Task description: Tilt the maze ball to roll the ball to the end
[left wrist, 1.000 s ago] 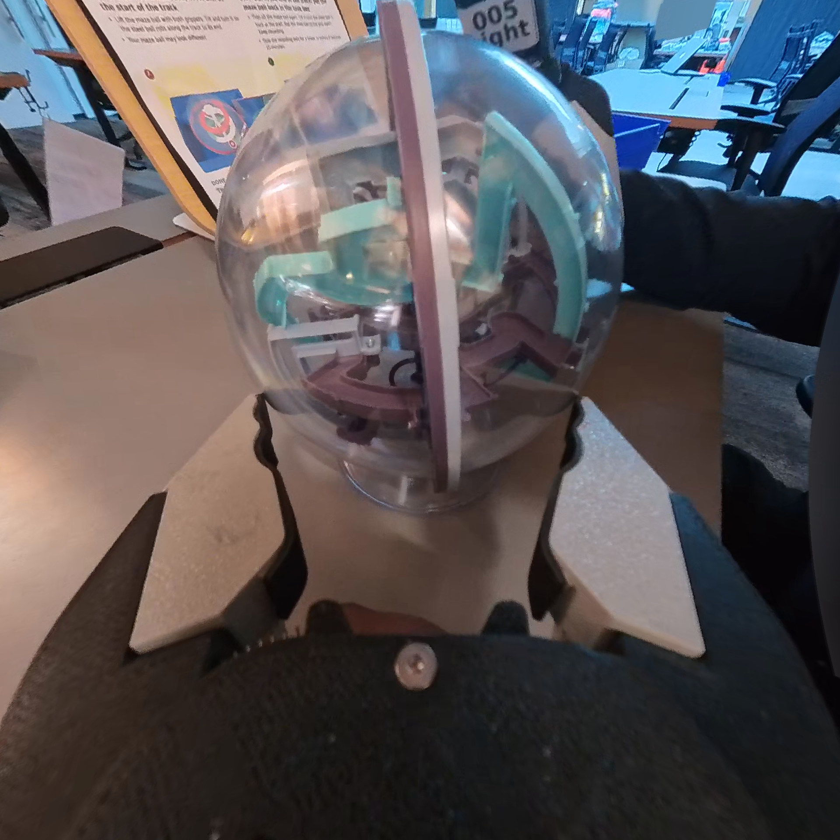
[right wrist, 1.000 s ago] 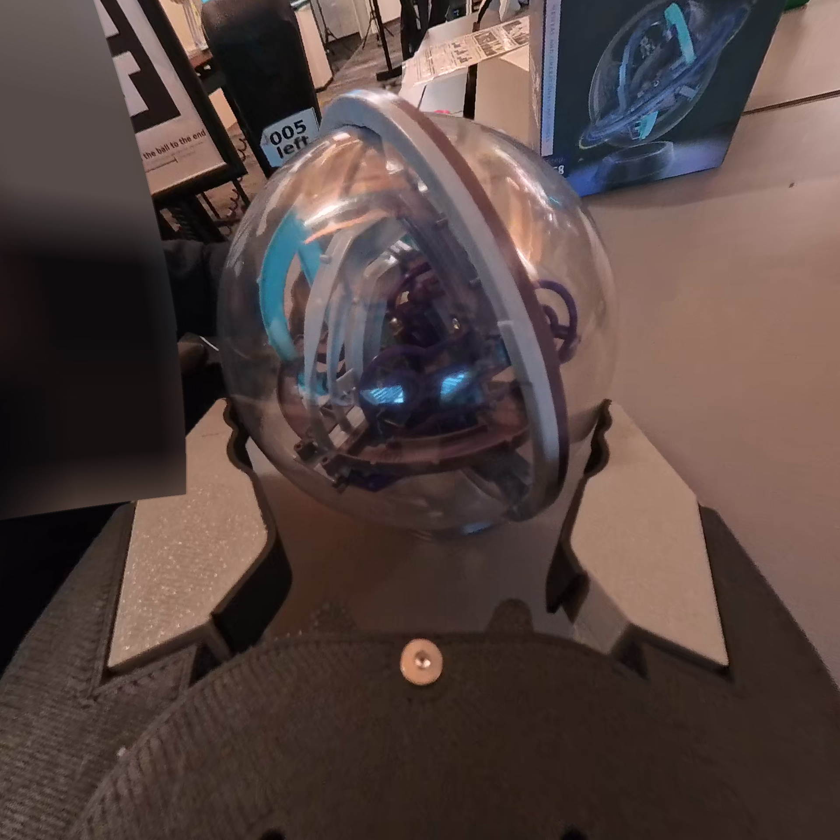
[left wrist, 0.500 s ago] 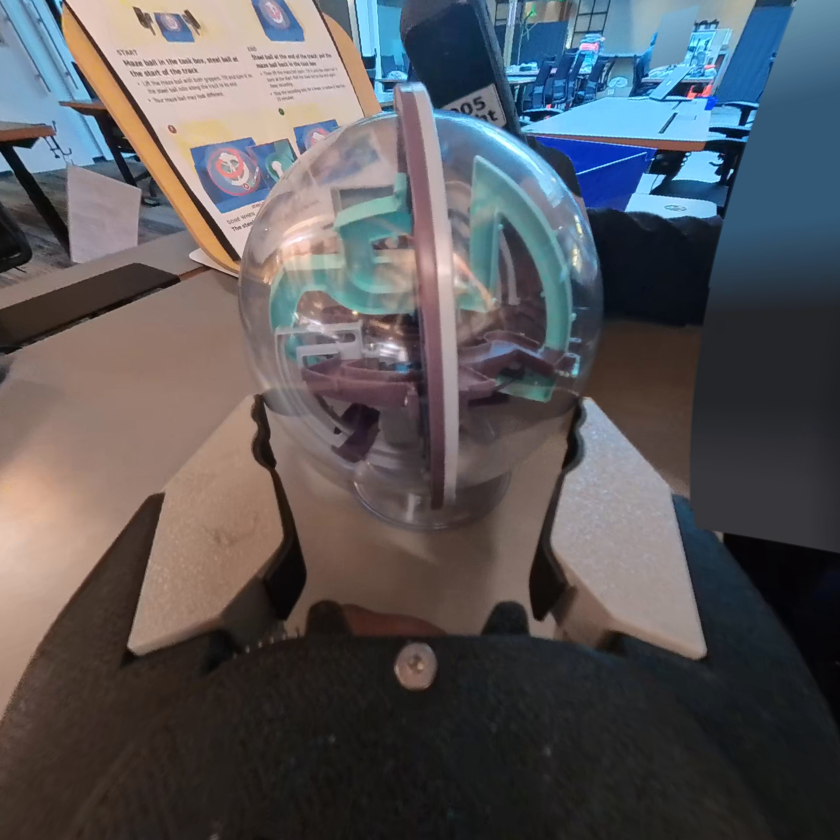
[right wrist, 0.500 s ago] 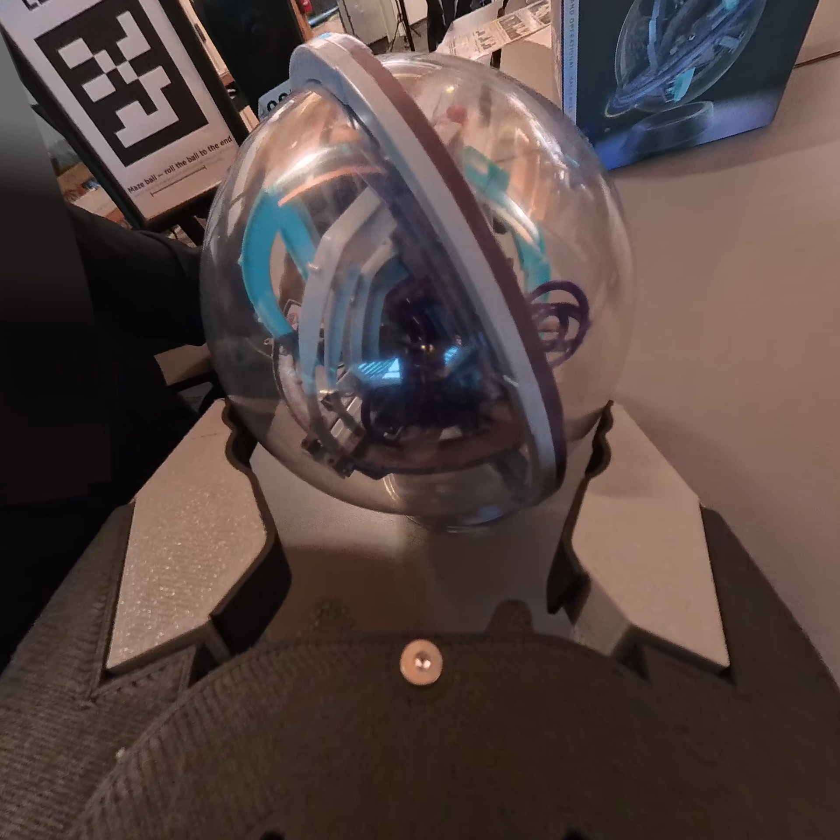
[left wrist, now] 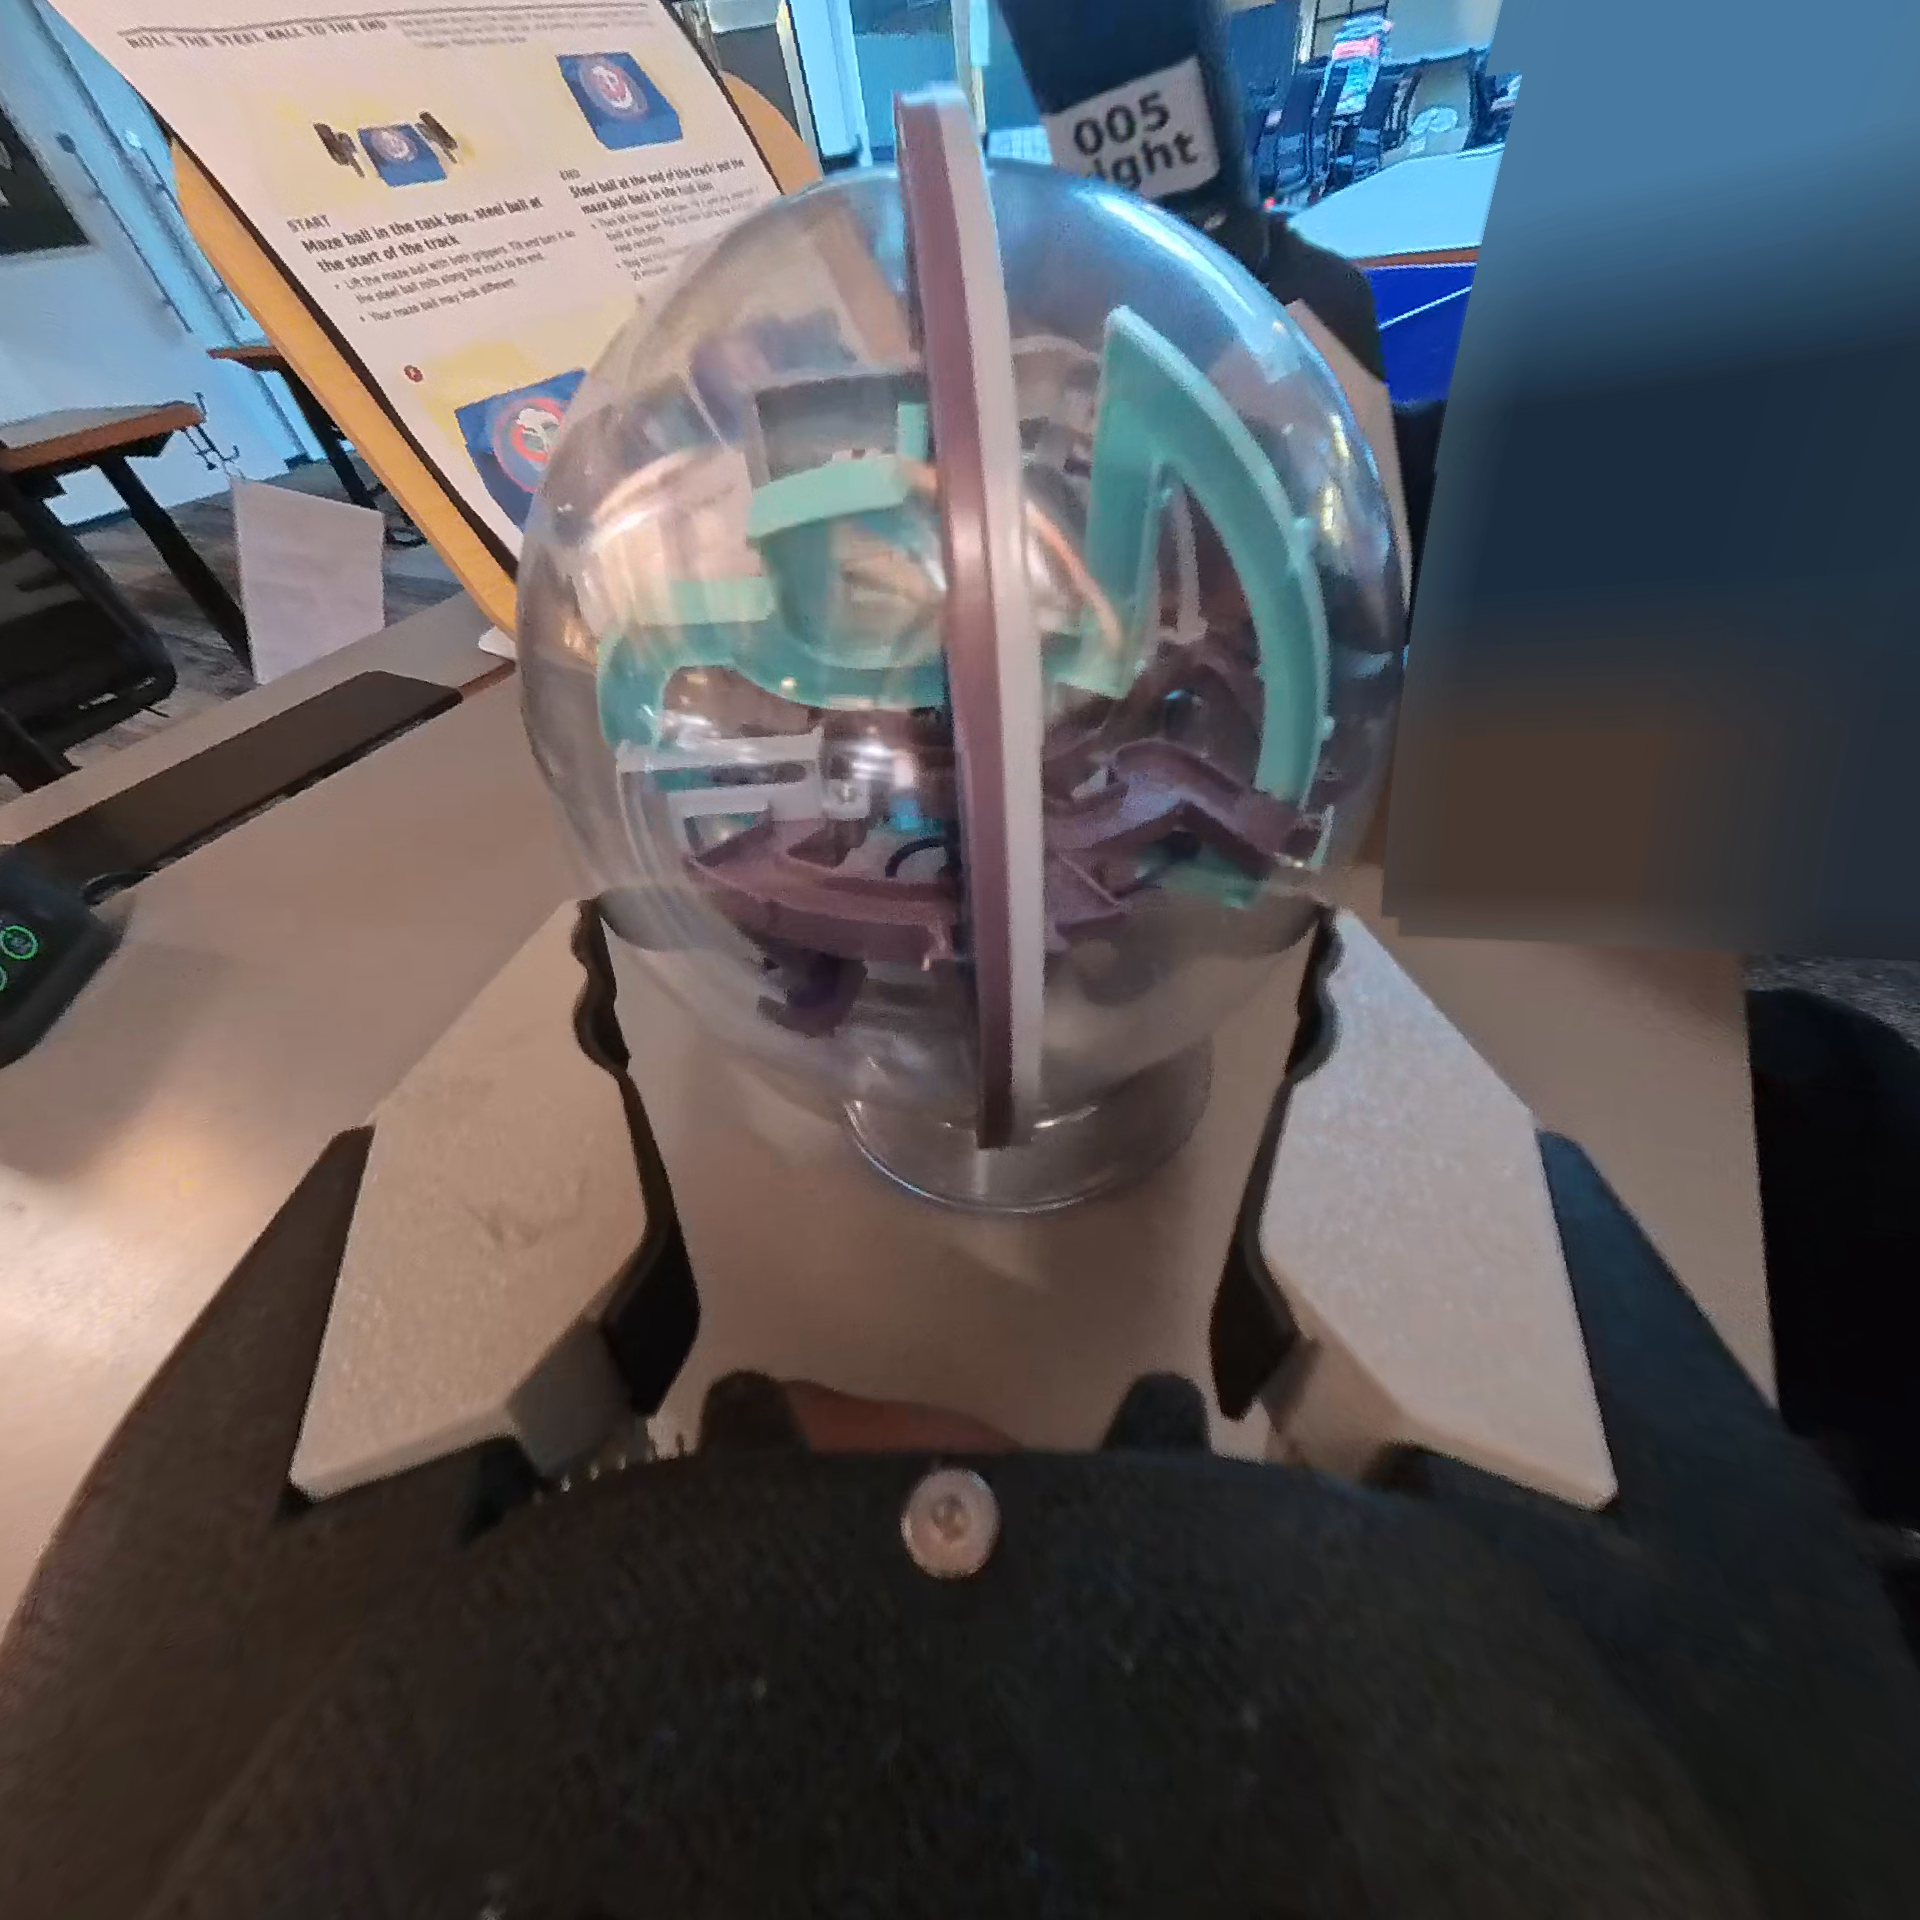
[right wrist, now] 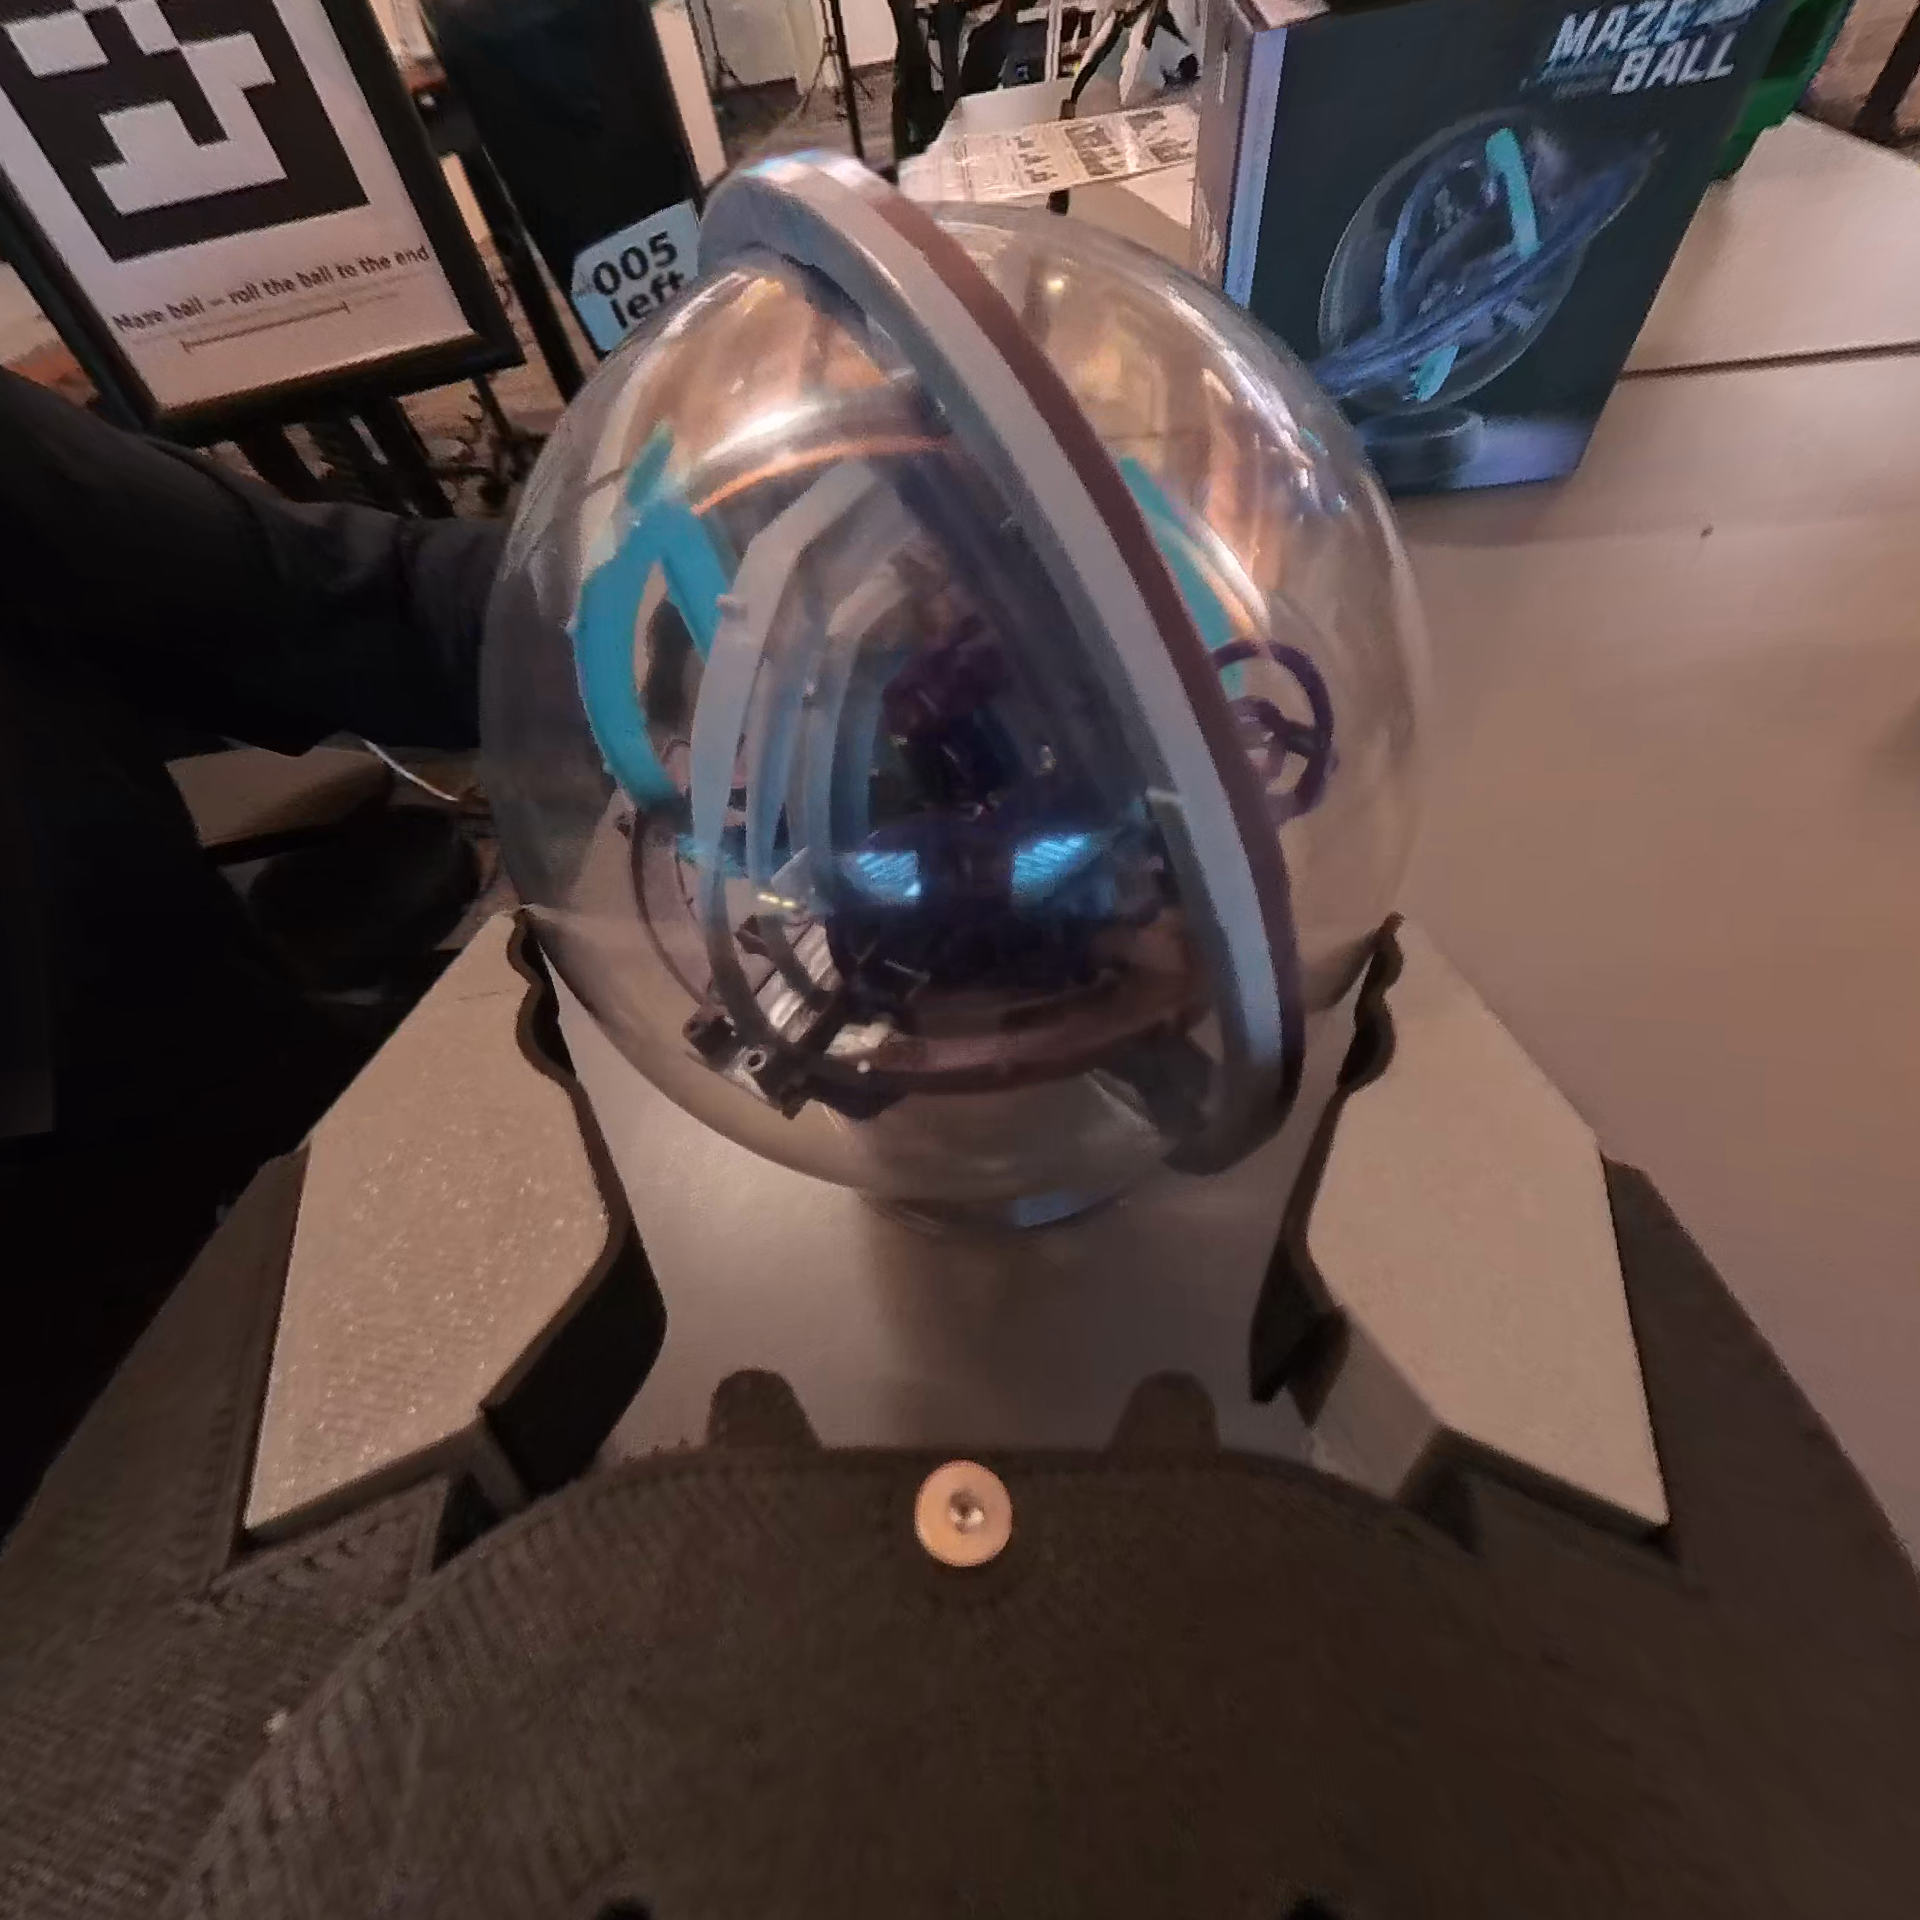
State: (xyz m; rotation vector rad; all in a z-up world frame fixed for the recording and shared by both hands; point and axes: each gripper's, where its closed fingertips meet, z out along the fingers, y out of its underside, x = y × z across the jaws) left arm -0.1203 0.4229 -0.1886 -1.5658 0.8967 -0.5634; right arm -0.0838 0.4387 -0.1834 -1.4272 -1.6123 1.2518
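Note:
The maze ball is a clear sphere with teal, purple and grey tracks inside and a grey-and-purple ring around it. A clear round foot shows under it. My left gripper is shut on its lower sides, with the ring upright between the fingers. My right gripper is shut on the same ball from the opposite side, where the ring leans to the left. Each gripper's black body shows behind the ball in the other view, the right one and the left one. I cannot pick out the small steel ball.
An instruction board stands behind on the left, with a black device with green lights on the table. A framed marker sign, the maze ball box and a person's dark sleeve are around.
Both grippers have kept their hold and tipped the ball together. The background has slid downward in both views, and the tracks inside show at a slightly different angle.

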